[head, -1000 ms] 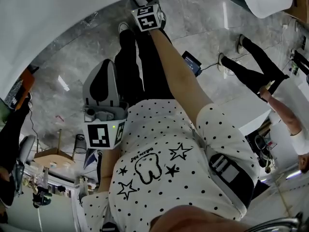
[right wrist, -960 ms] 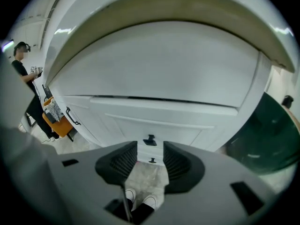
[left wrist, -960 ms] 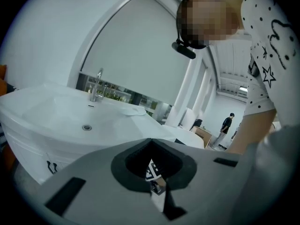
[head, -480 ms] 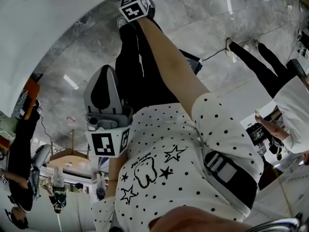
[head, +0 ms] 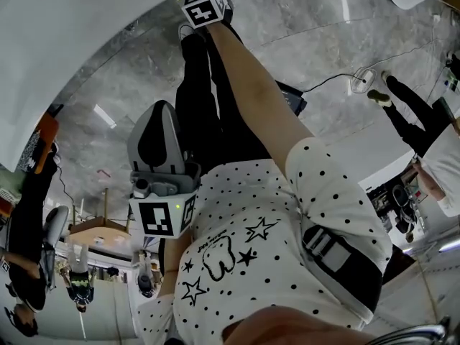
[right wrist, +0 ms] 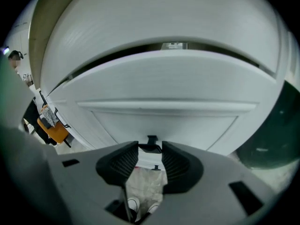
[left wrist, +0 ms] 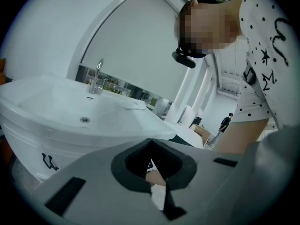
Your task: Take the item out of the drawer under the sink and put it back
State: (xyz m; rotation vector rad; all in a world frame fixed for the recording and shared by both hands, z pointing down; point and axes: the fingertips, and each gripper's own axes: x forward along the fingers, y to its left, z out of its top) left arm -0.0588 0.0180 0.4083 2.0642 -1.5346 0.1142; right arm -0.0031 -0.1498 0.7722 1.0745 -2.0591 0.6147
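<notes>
The jaws of the right gripper point(right wrist: 150, 149) stand close together, with the black drawer handle point(right wrist: 151, 147) across the narrow gap between their ribbed pads point(right wrist: 123, 161). They seem to pinch it. Behind the handle the white drawer front point(right wrist: 164, 121) fills the right gripper view, curved, with a framed panel in its face. Along its upper edge runs a dark gap point(right wrist: 117, 55). In this gap sits a small pale label point(right wrist: 174, 45), too small to read. The item itself cannot be seen in any view. At the left of the drawer there is an orange object point(right wrist: 54, 128), just beside the cabinet.

The jaws of the left gripper point(left wrist: 151, 142) are pressed together at their tips and hold nothing. This gripper hangs free in the air beside the person's dark trousers point(head: 208, 106), well apart from the cabinet. Its view looks over a white sink point(left wrist: 56, 125) with a metal faucet point(left wrist: 97, 76).

In the head view the right arm point(head: 251, 99) is stretched out to the white cabinet point(head: 72, 34), and the marker cube point(head: 205, 6) of the right gripper is at its edge. The grey marble floor point(head: 323, 42) is open around the person. On it lie a thin cable point(head: 338, 77) and a dark flat device point(head: 291, 99), and another person's legs point(head: 413, 117) stand at the right.

Both marker cubes carry black and white square patterns. The dotted shirt point(head: 244, 257) bears stars and a tooth drawing with small lettering that cannot be read.
</notes>
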